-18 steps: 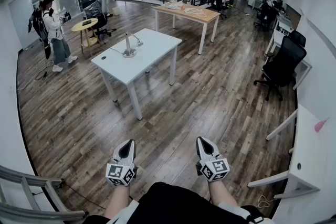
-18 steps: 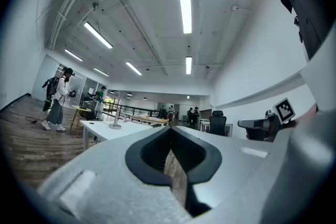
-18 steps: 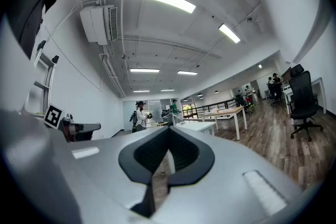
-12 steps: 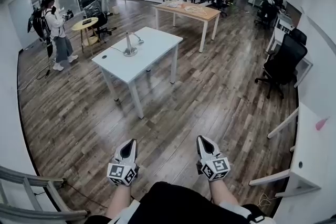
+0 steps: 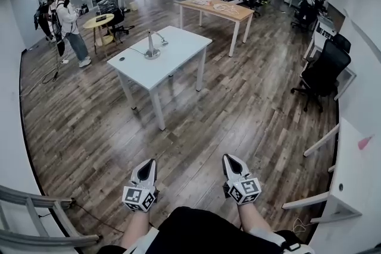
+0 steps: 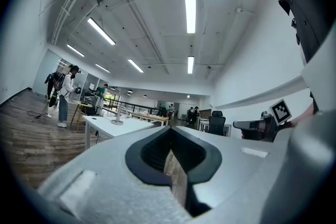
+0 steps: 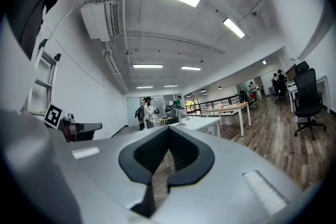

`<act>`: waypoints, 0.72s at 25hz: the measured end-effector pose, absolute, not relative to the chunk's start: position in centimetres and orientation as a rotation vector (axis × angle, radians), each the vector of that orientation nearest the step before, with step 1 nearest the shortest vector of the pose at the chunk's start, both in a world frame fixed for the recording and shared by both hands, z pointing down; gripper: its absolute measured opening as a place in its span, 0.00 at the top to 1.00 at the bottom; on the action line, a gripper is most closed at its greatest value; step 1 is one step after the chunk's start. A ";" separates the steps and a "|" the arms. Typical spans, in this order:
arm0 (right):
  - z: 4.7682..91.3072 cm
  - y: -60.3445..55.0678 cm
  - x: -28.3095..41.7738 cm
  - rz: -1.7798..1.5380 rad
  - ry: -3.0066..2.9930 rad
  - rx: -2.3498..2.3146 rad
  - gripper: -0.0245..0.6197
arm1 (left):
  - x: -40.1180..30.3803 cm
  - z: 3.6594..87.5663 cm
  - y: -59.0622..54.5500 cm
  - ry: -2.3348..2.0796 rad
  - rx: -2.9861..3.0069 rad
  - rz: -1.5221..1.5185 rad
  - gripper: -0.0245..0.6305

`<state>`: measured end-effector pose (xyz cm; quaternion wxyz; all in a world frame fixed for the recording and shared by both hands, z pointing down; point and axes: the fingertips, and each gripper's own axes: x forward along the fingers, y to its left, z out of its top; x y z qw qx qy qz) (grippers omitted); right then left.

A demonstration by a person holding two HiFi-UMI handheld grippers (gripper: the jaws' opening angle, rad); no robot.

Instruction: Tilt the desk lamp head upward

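A silver desk lamp [image 5: 152,45] stands on a white table [image 5: 176,59] far ahead across the wood floor, its head [image 5: 162,43] bent to the right. It also shows small in the left gripper view as the lamp [image 6: 118,117] on the table [image 6: 113,126]. My left gripper [image 5: 145,169] and right gripper [image 5: 233,165] are held low near my body, far from the table, both pointing level. Each is shut with nothing between its jaws.
A wooden table [image 5: 214,10] stands beyond the white one. A person [image 5: 68,24] stands at the left by a small round table [image 5: 98,22]. Black office chairs [image 5: 324,71] and white desks [image 5: 351,187] line the right side. A ladder [image 5: 36,217] lies at the lower left.
The view has drifted nearer to the white table, which sits slightly higher and more to the right. The person at the left has stepped rightward. Both grippers keep their place in the view.
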<state>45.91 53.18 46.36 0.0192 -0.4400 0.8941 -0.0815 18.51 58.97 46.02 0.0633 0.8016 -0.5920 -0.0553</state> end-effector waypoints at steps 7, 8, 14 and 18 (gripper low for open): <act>45.8 53.2 41.2 -0.265 2.766 -1.314 0.96 | 13.8 46.3 60.7 -1.833 2.388 -0.167 0.96; 45.7 53.3 40.4 -0.264 2.769 -1.305 0.96 | 12.9 46.3 60.9 -1.840 2.381 -0.169 0.96; 45.1 53.6 35.7 -0.317 2.752 -1.250 0.96 | 8.2 46.1 63.0 -1.890 2.351 -0.166 0.96; 45.3 54.2 33.3 -0.320 2.795 -1.216 0.96 | 5.7 48.0 64.1 -1.912 2.266 -0.170 0.96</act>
